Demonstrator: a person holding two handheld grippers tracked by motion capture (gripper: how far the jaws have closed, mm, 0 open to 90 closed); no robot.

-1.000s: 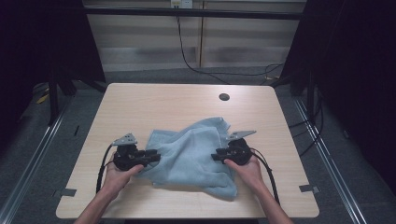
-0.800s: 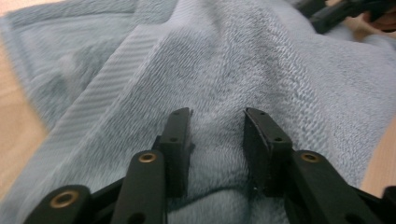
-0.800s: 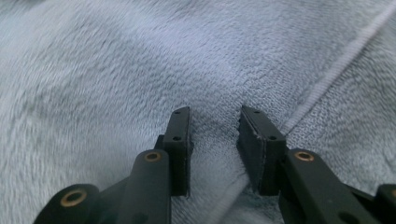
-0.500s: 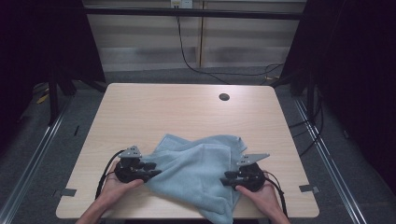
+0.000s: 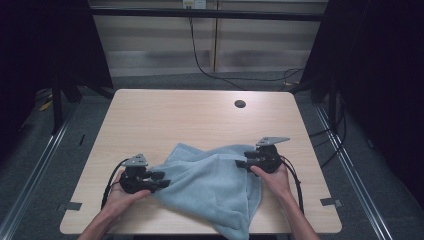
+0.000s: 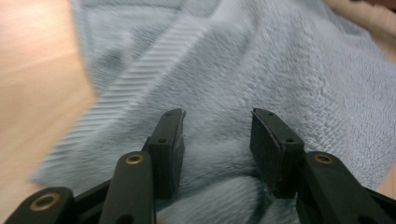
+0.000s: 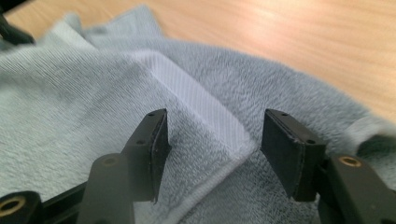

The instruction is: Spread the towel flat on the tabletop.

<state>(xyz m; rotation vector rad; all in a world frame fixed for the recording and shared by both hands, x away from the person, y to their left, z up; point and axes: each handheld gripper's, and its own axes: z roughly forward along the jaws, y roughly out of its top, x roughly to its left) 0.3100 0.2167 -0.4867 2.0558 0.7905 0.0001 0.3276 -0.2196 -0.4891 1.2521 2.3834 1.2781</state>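
Now, towel position: the light blue towel point(image 5: 212, 187) is lying rumpled on the near half of the table point(image 5: 165, 117), its near corner hanging over the front edge.
Left tool: the left tool point(image 5: 162, 179) is sitting at the towel's left edge, pointing right into the cloth; its jaws have just been opening and are standing apart, with pile bulging between them but the pads point(image 6: 173, 140) not pressing on it.
Right tool: the right tool point(image 5: 241, 162) is resting at the towel's upper right corner, pointing left; its jaws have just been opening and are standing wide, a woven hem band point(image 7: 205, 109) lying between the pads point(image 7: 292, 149), untouched.
Key relation: the towel is lying between the two tools, its long axis running roughly from one to the other; both tools are at its edge, neither one farther off.
Change: half a second ago the right tool was sitting nearer the front edge of the table; it is now farther up, at the far right corner. The left hand is sitting about where it was.
Likely step: both tools seem to be letting go and regripping to spread the towel.
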